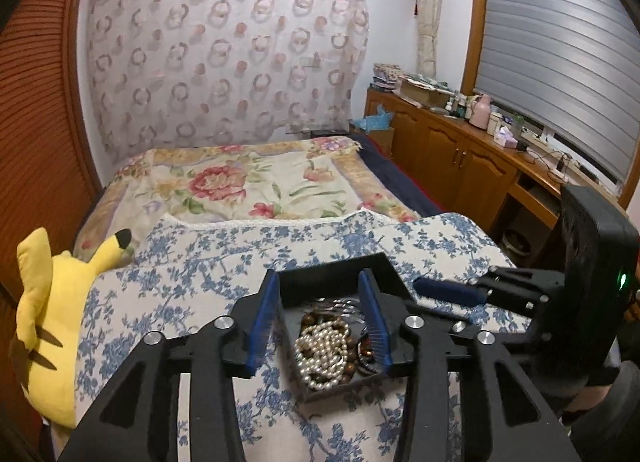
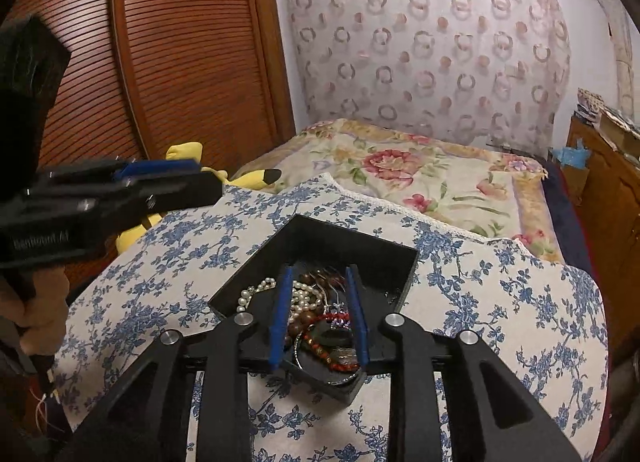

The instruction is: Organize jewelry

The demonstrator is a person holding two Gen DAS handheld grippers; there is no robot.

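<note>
A black open box (image 1: 340,268) sits on a blue-flowered cushion (image 1: 192,262). It holds a white pearl necklace (image 1: 322,354), brown bead strands (image 1: 310,320), red beads (image 2: 334,318) and a metal bangle (image 2: 340,380). My left gripper (image 1: 320,286) is open, its blue pads straddling the box's left wall and interior, above the jewelry. My right gripper (image 2: 318,274) is open, fingers hanging over the jewelry pile in the box (image 2: 352,246). The right gripper also shows at the box's right side in the left wrist view (image 1: 448,290). The left gripper shows at the left of the right wrist view (image 2: 168,173).
A yellow Pikachu plush (image 1: 52,302) lies left of the cushion. A floral bedspread (image 1: 248,181) lies behind. Wooden cabinets (image 1: 452,153) with clutter stand at right, a wooden louvred door (image 2: 168,53) at left.
</note>
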